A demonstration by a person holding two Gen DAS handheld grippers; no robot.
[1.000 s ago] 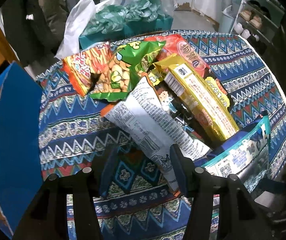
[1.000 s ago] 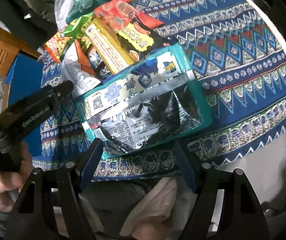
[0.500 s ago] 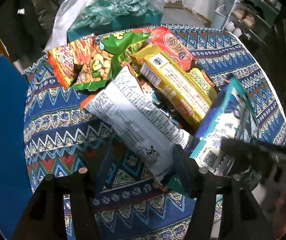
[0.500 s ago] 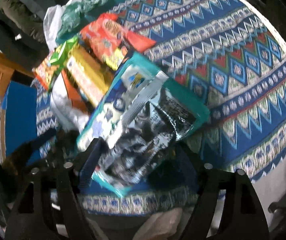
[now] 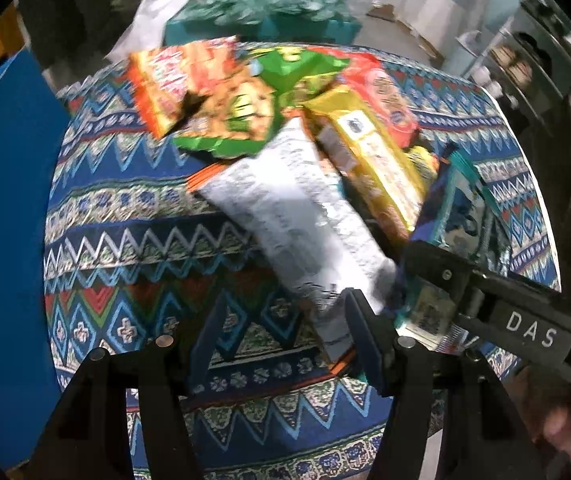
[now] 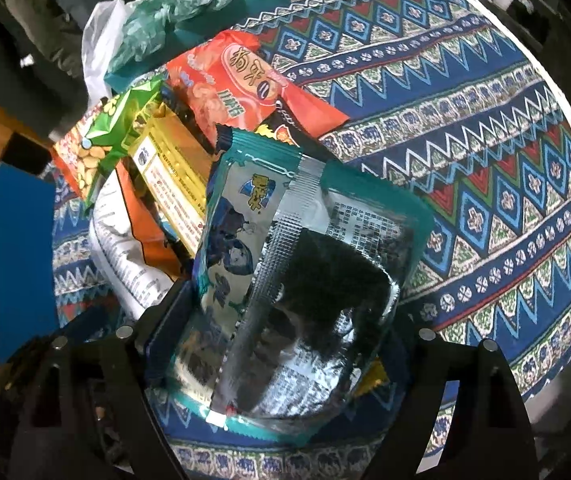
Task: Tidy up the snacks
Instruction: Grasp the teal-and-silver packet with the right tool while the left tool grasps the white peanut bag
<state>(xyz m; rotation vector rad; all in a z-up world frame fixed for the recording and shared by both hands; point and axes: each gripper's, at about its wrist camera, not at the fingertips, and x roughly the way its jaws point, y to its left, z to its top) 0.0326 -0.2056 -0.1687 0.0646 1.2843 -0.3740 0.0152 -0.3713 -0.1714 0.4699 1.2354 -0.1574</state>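
In our left wrist view, the left hand-held gripper (image 5: 281, 332) stands unclenched over the patterned table (image 5: 125, 216), the white snack bag (image 5: 297, 224) lying partly between its fingers, ungripped. In our right wrist view, the right hand-held gripper (image 6: 281, 328) is opening, with the teal seaweed packet (image 6: 285, 272) between its fingers, beside the snack pile (image 6: 189, 128).

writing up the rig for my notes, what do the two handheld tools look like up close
Both are matte black plastic. The left tool has two dark blue flat finger pads on angular black arms with round silver pivot screws. The right tool has the same black arms and silver screws; seen from the left wrist view, its black body carries white "DAS" lettering.
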